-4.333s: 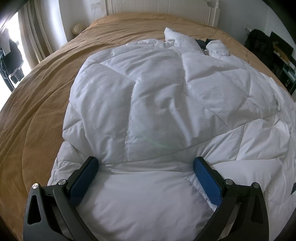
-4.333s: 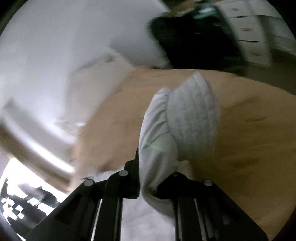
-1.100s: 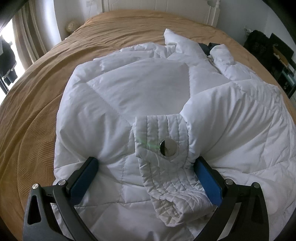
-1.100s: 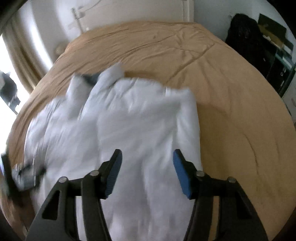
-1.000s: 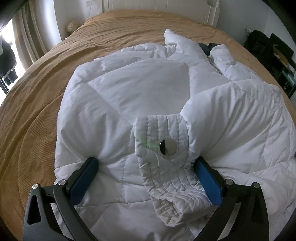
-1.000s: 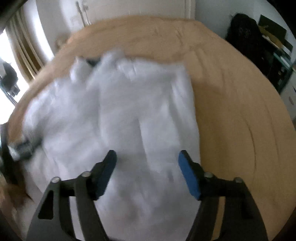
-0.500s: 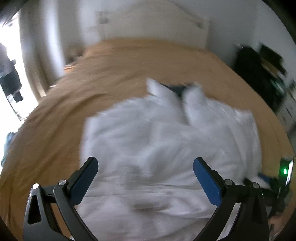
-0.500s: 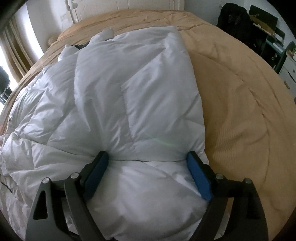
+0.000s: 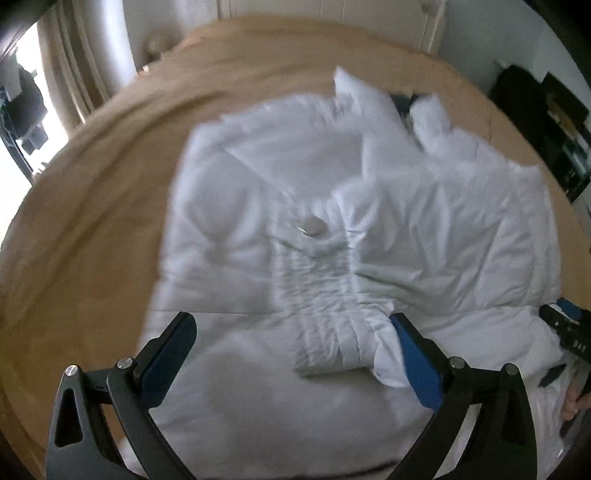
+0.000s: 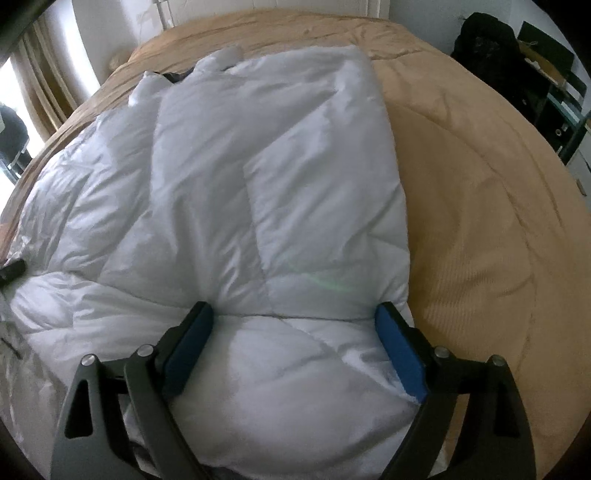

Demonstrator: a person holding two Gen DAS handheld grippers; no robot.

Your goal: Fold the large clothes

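The right gripper (image 10: pixel 293 321) is standing with its blue-padded fingers (image 10: pixel 397 349) spread wide over the lower right part of the white puffer jacket (image 10: pixel 258 192), grasping nothing. Its pads are sitting against the puffy fabric on both sides of a quilted panel, and whether they are pressing into it cannot be told. The left gripper (image 9: pixel 291 341) is likewise hanging released, its fingers (image 9: pixel 168 349) far apart above the jacket (image 9: pixel 258 206), with the folded-in sleeve cuff (image 9: pixel 325 306) lying between them and just beside the right-hand pad. A round metal snap (image 9: pixel 313 225) is showing on the cuff further up.

The jacket is lying spread across the tan bedspread (image 10: pixel 480 206), both sleeves folded inward over the body, its collar (image 9: pixel 364 96) pointing toward the white headboard (image 9: pixel 332 11). In the left wrist view the picture is blurring; the right gripper (image 9: pixel 567 325) is appearing at the right edge, with part of a hand (image 9: pixel 574 404) below it. Dark furniture (image 10: pixel 524 66) is standing beyond the bed, and curtains (image 9: pixel 74 74) are hanging by the bright window.
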